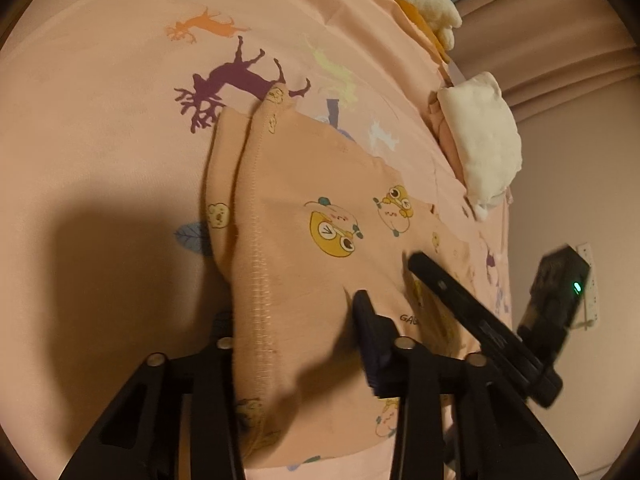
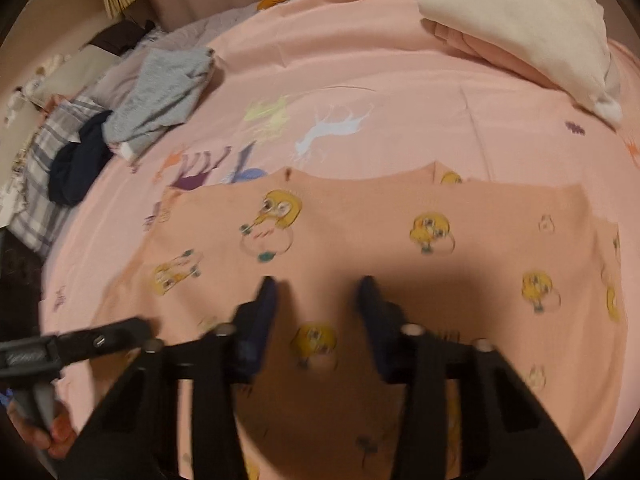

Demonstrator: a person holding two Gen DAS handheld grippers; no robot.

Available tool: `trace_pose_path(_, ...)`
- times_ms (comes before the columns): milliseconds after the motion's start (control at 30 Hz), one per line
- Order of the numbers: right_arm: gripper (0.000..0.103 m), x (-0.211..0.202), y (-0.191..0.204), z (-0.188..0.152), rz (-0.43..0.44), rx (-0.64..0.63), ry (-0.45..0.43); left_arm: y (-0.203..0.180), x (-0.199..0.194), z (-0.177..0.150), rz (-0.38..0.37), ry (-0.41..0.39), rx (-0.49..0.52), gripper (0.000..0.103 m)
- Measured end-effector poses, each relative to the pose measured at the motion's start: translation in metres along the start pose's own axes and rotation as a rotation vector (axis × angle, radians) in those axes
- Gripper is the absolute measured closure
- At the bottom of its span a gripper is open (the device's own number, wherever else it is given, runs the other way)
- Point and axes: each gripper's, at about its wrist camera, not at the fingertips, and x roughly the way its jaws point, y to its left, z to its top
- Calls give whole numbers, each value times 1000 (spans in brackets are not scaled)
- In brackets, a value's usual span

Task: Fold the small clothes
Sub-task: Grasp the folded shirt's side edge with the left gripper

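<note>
A peach garment (image 1: 320, 168) printed with yellow cartoon figures lies spread on the pink deer-print bedsheet (image 1: 100, 120). In the left wrist view its hemmed edge runs up between the jaws of my left gripper (image 1: 294, 308). The cloth covers the left finger, the right finger rests on top, and the jaws stand apart without pinching. My right gripper (image 1: 424, 266) reaches in from the right onto the same garment. In the blurred right wrist view my right gripper (image 2: 318, 286) hovers over the garment (image 2: 360, 240) with its fingers apart and nothing gripped. The left gripper (image 2: 136, 328) sits at the garment's left edge.
A cream folded blanket (image 2: 520, 28) lies at the far right of the bed, also visible near the bed edge (image 1: 480, 140). Grey clothes (image 2: 160, 96), a navy item (image 2: 76, 164) and plaid cloth (image 2: 40, 184) are piled at the far left. A hand (image 2: 44, 436) holds the left gripper's handle.
</note>
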Motion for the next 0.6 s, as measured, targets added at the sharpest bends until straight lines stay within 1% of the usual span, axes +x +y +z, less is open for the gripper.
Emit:
trace_pose_path(67,74,7,0,5,-25,-11,9,-2,-2,0,20,-7,6,74)
trace_pose_path(167,76,11,-1,12,-39,-23,30,-12,-3,-1,79,-8,48,75)
trace_pose_path(267,79,0,2,10,-37,-36,31,-21,-7,-1,109,-22,84,75)
trace_pose_path(367,79,-20,5,-3,-4,-52,7,-29,-12,-3,129,-41,117,75)
trace_pose_path(467,79,-35,8,-22,27,-71,2,-38,-17,-6,148,-58,153,76)
trace_pose_path(533,79,-36,9,-37,35,-83,13,-42,-19,-7,154,-66,168,76)
trace_pose_path(600,79,-28,9,-45,17,-93,42,-47,-19,-8,165,-70,186,76)
